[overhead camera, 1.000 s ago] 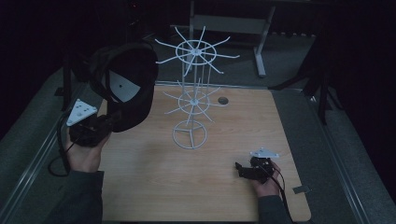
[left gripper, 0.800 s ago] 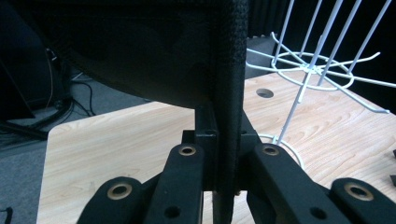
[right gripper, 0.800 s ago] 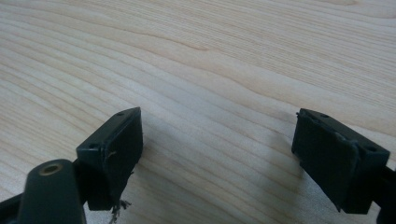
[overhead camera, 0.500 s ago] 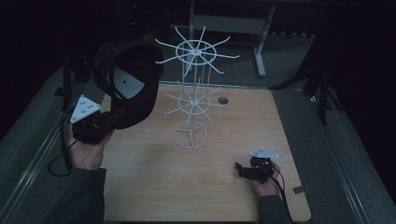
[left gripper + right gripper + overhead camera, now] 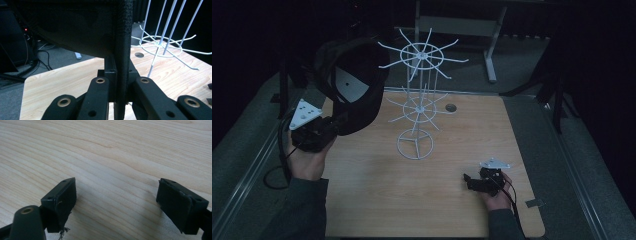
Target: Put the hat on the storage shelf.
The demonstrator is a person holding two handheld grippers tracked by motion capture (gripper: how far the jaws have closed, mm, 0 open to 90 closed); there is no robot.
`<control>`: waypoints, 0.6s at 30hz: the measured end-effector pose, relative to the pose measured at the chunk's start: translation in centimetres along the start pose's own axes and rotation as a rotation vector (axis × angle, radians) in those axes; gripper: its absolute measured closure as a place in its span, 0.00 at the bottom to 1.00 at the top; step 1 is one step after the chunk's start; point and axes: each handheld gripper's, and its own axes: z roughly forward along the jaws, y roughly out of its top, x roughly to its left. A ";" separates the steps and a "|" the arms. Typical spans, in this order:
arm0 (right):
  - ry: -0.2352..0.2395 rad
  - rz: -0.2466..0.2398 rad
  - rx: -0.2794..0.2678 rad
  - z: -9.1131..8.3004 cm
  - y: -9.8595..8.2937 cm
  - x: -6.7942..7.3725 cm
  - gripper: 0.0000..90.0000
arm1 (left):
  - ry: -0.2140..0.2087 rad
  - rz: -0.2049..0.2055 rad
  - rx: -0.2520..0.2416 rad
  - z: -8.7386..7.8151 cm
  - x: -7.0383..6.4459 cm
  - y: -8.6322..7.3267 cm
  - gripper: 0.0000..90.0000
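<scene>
The left gripper (image 5: 329, 131) is squeezed tight on the brim of a black cap (image 5: 354, 92); in the left gripper view the thick brim edge (image 5: 123, 50) stands straight up between the two jaws, which are pressed against it from both sides; the cap is held up in the air over the left back part of the wooden table (image 5: 377, 200), just beside the white wire hat rack (image 5: 418, 107); the cap's open inside faces up and toward the camera, and a white label (image 5: 348, 88) shows inside it; nothing else can be seen in the cap; its long way runs from the gripper up and toward the back, with the round top part high and the brim low; the rack stands upright in the middle of the table, and its hooks look bare; the right gripper (image 5: 473, 182) rests low near the front right of the table, well apart from the cap; its jaws are spread wide with just wood between them.
</scene>
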 end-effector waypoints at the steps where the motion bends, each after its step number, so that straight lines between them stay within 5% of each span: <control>1: 0.000 0.000 0.000 0.0 0.0 0.0 0.18 | 0.001 0.001 -0.001 0.0 -0.1 0.0 0.96; 18: 0.001 0.001 0.002 0.0 0.0 0.0 0.18 | 0.028 0.014 0.003 0.6 -0.3 0.7 0.96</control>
